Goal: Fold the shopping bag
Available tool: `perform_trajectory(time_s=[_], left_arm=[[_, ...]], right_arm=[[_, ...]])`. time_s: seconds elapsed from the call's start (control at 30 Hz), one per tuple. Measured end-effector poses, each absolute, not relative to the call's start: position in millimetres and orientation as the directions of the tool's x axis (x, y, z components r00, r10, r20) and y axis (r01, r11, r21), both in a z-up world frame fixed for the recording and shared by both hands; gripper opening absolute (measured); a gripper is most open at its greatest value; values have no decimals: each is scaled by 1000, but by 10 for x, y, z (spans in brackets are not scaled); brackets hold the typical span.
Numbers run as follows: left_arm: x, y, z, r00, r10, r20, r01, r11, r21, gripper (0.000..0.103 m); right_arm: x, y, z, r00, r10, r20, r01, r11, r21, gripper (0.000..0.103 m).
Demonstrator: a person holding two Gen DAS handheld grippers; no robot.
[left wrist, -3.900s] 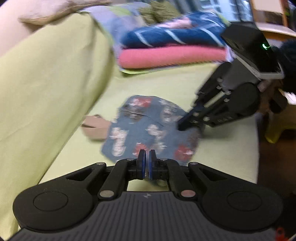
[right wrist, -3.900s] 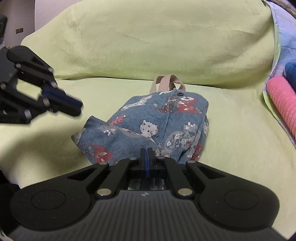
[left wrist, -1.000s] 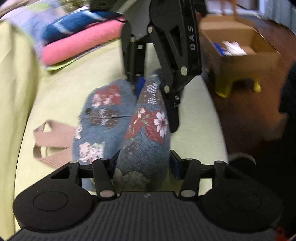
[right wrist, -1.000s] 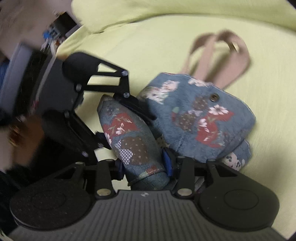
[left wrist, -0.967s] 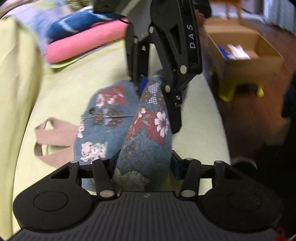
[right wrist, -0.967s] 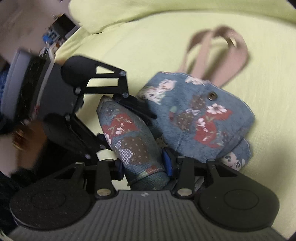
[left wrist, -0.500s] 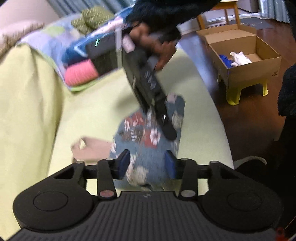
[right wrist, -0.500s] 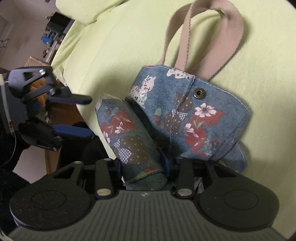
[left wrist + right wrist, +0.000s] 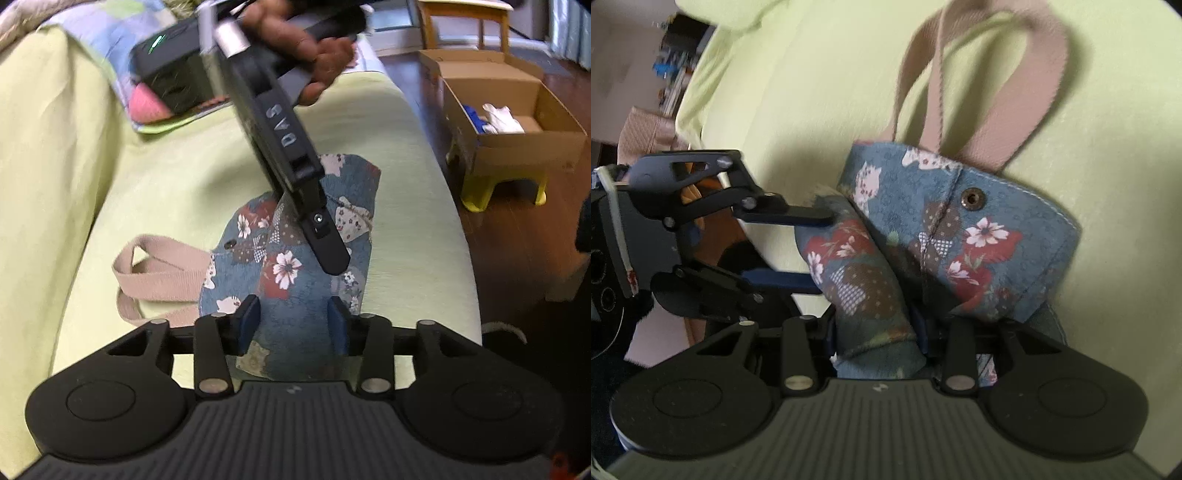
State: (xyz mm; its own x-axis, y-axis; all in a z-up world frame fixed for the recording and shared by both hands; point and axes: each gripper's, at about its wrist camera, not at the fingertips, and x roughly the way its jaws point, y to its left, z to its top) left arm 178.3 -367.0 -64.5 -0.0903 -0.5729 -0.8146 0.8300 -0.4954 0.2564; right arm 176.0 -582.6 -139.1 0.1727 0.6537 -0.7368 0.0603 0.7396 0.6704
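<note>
- green sofa seat carries the blue floral shopping bag, one side rolled over its middle, beige handles toward the backrest.
- right gripper is clamped around the rolled fold.
- left gripper is spread wide, gripping nothing.

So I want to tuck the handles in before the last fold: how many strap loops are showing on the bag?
2. Both strap loops lie nearly stacked on the green cushion past the shopping bag rim, one atop the other, beyond the snap button. None looks hidden.
</note>
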Motion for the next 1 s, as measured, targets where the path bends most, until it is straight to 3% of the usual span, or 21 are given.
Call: perform_trajectory(time_s=[0.17,0.2,0.33,0.37,0.4,0.53,0.7,1.0], left_arm=[[1769,-3671,-665,-86,-569,-818,845,-477,242,49],[1778,-3668,-666,-86,-569,-818,849,-471,238,49],[1753,-3690,-679,-76,-566,-821,856,-459,238,53],[1750,-3692,-679,-72,-565,-822,857,-457,239,53],[1749,-3693,-678,-70,-563,-824,858,-456,239,54],[1750,-3696,-669,-62,-558,-828,863,-447,237,54],[1726,-3708,-687,-54,-563,-825,866,-438,242,54],[1709,-3717,-729,-38,-583,-811,890,-389,237,57]], right_arm=[[1313,-5684,-1114,416,470,-779,29,849,528,45],[1209,-5624,-1045,472,401,-785,31,882,470,59],[724,-5335,-800,668,42,-743,124,978,167,61],[598,-5252,-760,699,-36,-714,154,983,101,51],[495,-5115,-744,726,-100,-681,168,985,35,31],[158,-4501,-745,801,-296,-521,217,954,-208,8],[174,-4398,-1104,770,-379,-513,239,917,-319,8],[346,-4586,-1178,742,-311,-593,250,950,-185,11]])
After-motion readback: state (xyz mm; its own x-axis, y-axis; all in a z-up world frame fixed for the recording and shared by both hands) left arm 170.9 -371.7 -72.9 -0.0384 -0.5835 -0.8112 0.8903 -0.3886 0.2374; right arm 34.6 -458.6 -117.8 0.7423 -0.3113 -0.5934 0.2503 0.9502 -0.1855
